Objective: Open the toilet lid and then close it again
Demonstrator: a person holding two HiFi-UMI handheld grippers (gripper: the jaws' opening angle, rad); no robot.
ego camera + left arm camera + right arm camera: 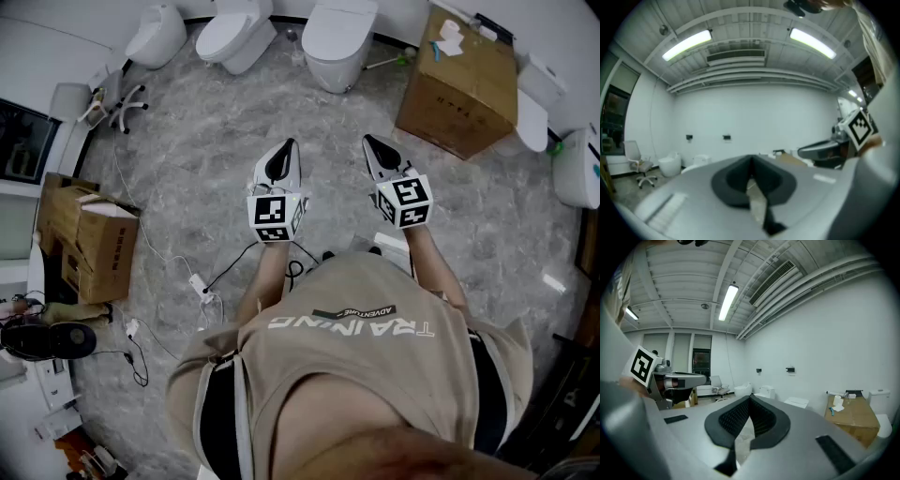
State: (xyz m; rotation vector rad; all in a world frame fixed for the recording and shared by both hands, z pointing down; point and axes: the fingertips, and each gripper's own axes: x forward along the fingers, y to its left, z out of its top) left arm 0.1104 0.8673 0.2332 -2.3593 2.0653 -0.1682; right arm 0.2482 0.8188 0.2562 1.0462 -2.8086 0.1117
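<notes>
Head view: left gripper [287, 150] and right gripper [373, 148] are held level, side by side, pointed toward 12 o'clock, jaws closed and empty; the toilet [336, 67], lid [339, 23] down, is seen well ahead there.

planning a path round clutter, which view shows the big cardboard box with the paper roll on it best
The head view: the cardboard box shows whole from above, top and one side. The right gripper view catches it small at its right edge. The left gripper view shows at most a tan sliver.
</notes>
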